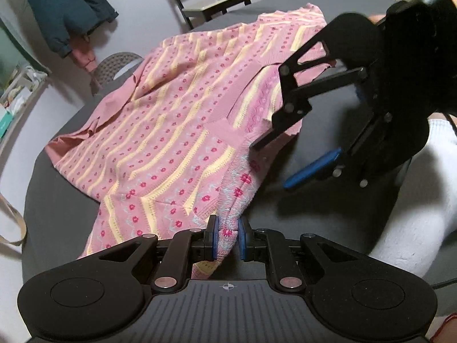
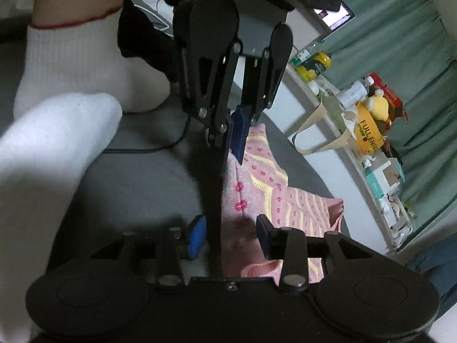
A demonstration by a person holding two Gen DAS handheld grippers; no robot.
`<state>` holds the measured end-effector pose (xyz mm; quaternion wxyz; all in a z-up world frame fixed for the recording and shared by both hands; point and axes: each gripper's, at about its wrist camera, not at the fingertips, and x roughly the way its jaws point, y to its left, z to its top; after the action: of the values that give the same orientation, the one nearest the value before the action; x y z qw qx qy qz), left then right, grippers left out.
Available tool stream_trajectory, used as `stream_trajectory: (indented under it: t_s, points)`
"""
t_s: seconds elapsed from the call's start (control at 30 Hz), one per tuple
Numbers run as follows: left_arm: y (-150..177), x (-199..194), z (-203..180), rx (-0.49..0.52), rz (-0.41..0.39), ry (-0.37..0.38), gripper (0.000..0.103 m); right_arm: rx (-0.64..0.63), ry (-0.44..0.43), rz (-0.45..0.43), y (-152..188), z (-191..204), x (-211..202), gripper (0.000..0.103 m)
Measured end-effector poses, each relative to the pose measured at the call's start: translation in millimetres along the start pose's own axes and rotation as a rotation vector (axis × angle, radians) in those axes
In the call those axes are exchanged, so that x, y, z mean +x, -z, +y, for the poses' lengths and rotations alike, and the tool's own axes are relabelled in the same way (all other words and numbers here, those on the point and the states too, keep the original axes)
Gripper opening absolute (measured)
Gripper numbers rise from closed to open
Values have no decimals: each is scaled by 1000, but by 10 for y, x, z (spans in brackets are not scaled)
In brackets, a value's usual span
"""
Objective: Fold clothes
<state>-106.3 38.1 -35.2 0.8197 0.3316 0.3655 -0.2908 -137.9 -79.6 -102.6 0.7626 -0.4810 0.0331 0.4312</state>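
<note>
My left gripper (image 1: 228, 238) was pinched on a bunched corner of the sweater (image 1: 177, 120), the knit squeezed between its blue pads (image 1: 241, 238). The sweater, pink with yellow stripes and small red flowers, lay spread over the grey bed (image 1: 322, 8), its near corner pulled up off the surface toward my left gripper. A fold ran along its right side, with the paler inside of the knit showing there.

My right gripper (image 1: 270, 164) hung over that right edge with its jaws spread wide, holding nothing. One finger lay just over the sweater's edge, and the blue pad (image 1: 312, 168) of the other stood out over the bare grey beside it. From the right wrist view, the sweater (image 2: 274, 188) lay below and beyond the open fingers, and my left gripper (image 2: 238, 131) came down from above, closed on the cloth.

My feet in white socks (image 2: 71, 65) rested on the bed near the right gripper. A chair (image 1: 217, 0) stood past the far edge, a dark jacket (image 1: 65, 8) hung on the wall, and a cluttered shelf (image 2: 380, 171) ran along a green curtain (image 2: 411, 28).
</note>
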Motion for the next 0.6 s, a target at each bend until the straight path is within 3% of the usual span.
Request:
stream_trajectory:
  t_s: [0.2,0.33,0.4,0.47,0.5,0.53,0.57,0.6]
  points:
    - [2,14,-117,111,12,-20,13,-52,21,7,40,-7,96,37]
    - [-30,30,-190,177,21,-29,13,-46,-28,6,-14,-57,166,37]
    - [-40,39,-194,180,23,-28,13,-60,-50,29,-7,-60,232,17]
    - [-51,46,-170,157,26,-23,13,-69,-37,43,-5,-39,251,15]
    - [-60,49,-150,140,28,-19,13,-91,-4,38,-5,-6,246,21]
    - [-64,49,-137,124,30,-16,13,-136,56,34,0,54,243,54]
    - [-63,53,-121,109,32,-15,13,-185,114,22,15,122,231,79]
    - [-61,59,-96,90,35,-12,13,-220,121,-3,30,169,192,78]
